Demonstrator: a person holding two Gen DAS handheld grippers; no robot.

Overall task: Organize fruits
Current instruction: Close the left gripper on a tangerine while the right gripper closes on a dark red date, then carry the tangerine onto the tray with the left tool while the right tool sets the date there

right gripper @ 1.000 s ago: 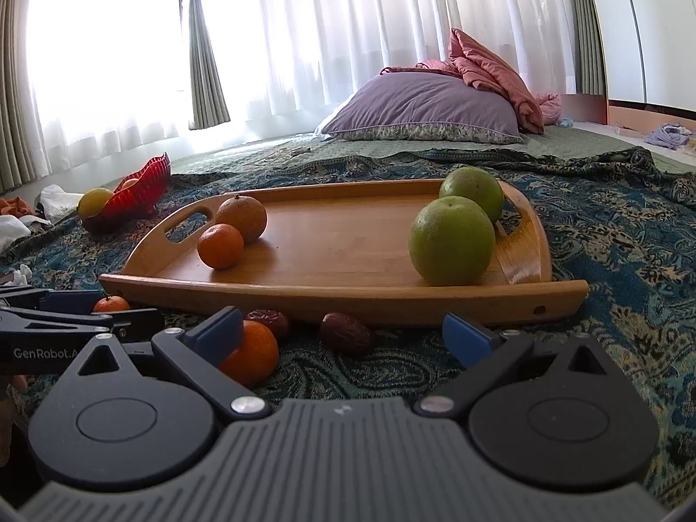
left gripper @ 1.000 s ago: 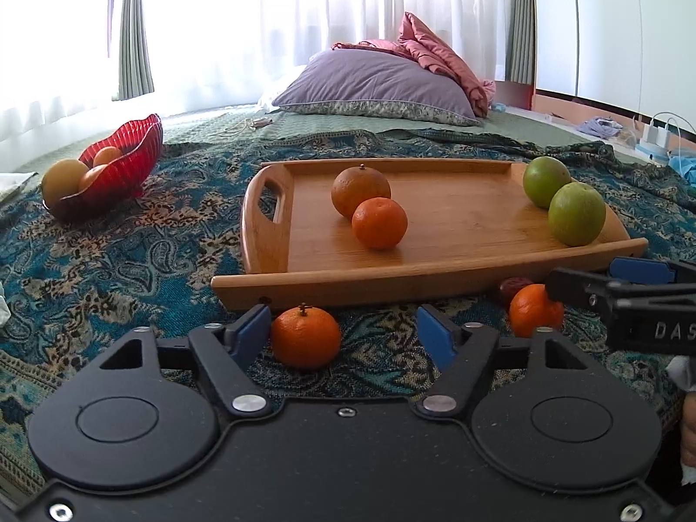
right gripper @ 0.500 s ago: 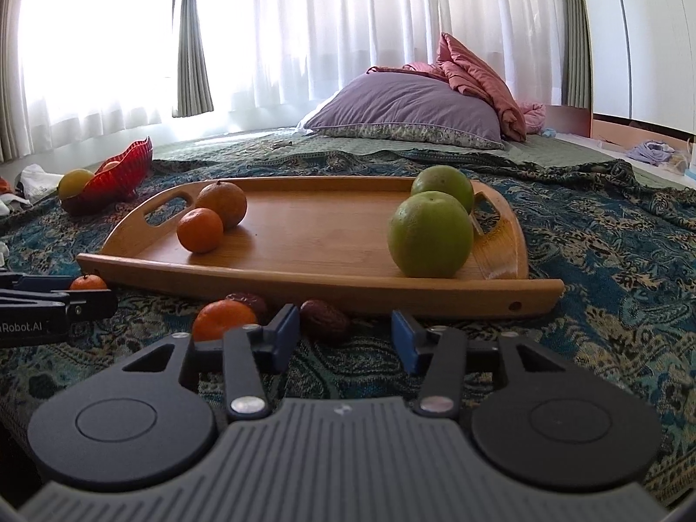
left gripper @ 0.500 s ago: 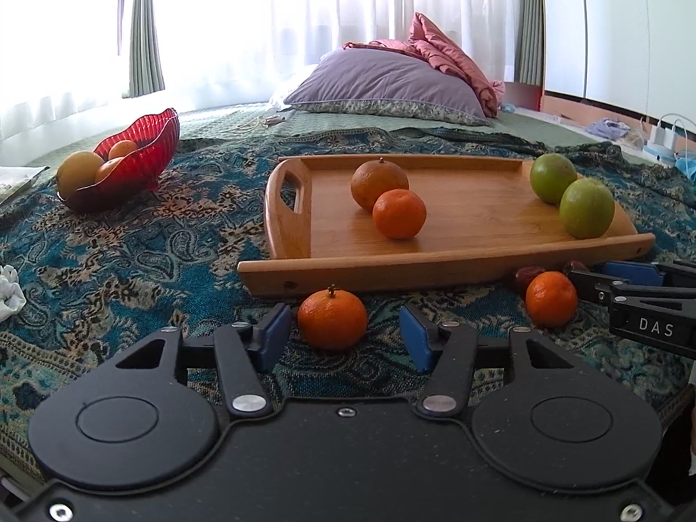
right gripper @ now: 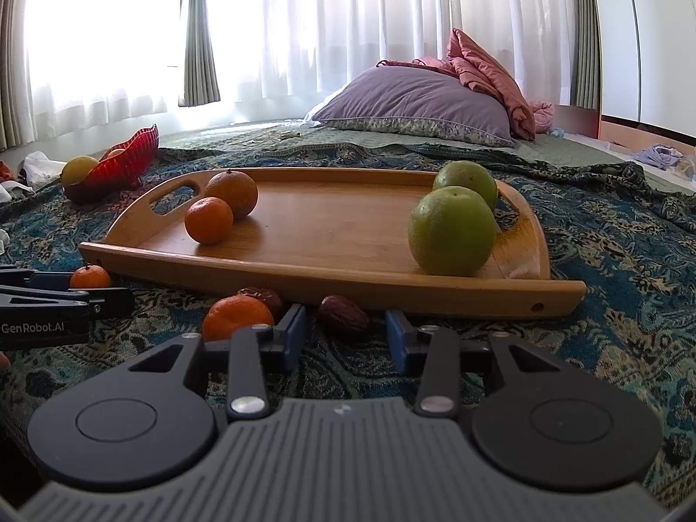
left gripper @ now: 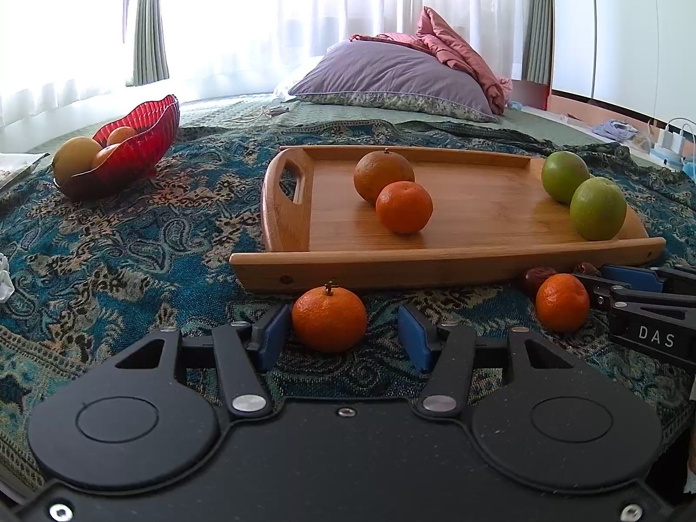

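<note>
Patterned teal blanket (left gripper: 130,235) covers the floor. Purple pillow (left gripper: 391,76) lies at the back, with a crumpled pink cloth (left gripper: 456,50) resting on its right side. White sheer curtains (right gripper: 348,21) and grey-green drapes (right gripper: 198,30) hang behind. White chargers with cables (left gripper: 672,137) far right. White cabinet doors (left gripper: 630,21) at right.

- A teal, blue and tan paisley pattern is seen across the blanket (left gripper: 130,239).
- The wooden tray (left gripper: 478,256) is coloured honey brown.
- Two mandarins (left gripper: 329,319) (left gripper: 562,302) off the tray are bright orange; two fruits (right gripper: 451,230) on it are yellow-green.
- The ribbed bowl (left gripper: 130,148) is deep translucent red.
- The pillow (right gripper: 413,100) is muted purple, edged with a floral print.
- Blue pads (left gripper: 269,339) are set on black gripper bodies.
</note>
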